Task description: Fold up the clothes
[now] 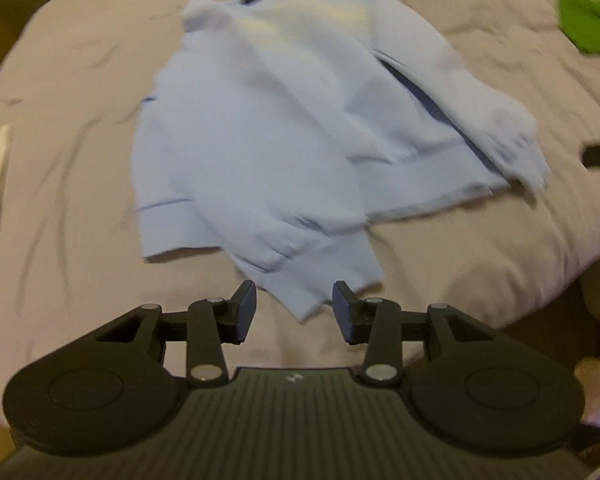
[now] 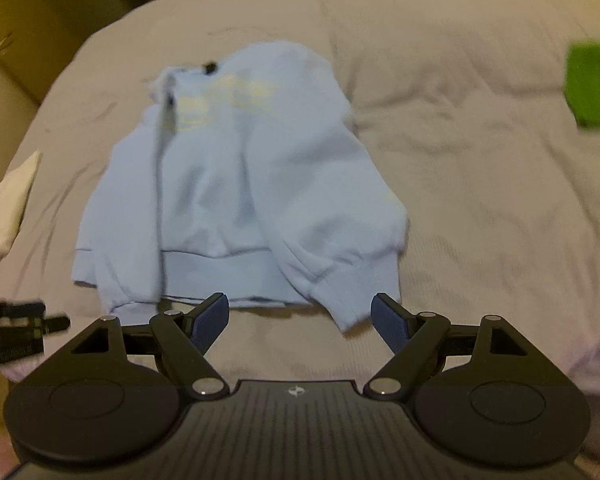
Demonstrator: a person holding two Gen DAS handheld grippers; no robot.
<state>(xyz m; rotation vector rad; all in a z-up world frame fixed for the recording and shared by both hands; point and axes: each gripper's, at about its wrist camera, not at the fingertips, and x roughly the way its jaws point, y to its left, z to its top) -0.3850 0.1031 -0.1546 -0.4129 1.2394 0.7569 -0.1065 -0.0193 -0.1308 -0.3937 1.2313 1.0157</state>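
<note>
**Hovering over a half-folded sweatshirt, both tongs empty**

Lying spread on the bed (image 2: 480, 168): a light blue sweatshirt (image 2: 236, 184), front up, faint yellow print near the collar, waistband toward the cameras. Both sleeves already drawn in across the body, cuffs resting at or just past the hem. Looks, then, like the sleeve step done and the lengthwise fold not yet made.

Left tongs (image 1: 294, 310) partly spread, nothing pinched; the near sleeve cuff (image 1: 328, 276) lies just beyond the tips and runs into the gap, but neither pad presses on it. Right tongs (image 2: 300, 318) spread wide, also empty, with the other cuff (image 2: 352, 304) just inside the right-hand pad and the waistband (image 2: 220, 276) ahead of the left-hand one. Both views blurred, so fine contact at the pad edges hard to judge.

Off to one side on the bed, a white folded item (image 2: 10, 204); at the far right, a green garment (image 2: 592, 84), well apart from the sweatshirt.

Next move, as a judgement only: taking the hem at its two corners, one per tongs, catching band and cuff together so the sleeves stay tucked, then carrying that edge up toward the collar. Calls for a low approach, pads closing on cloth and not on the bedcover beneath, and an even lift on both sides to avoid skewing the fold.
</note>
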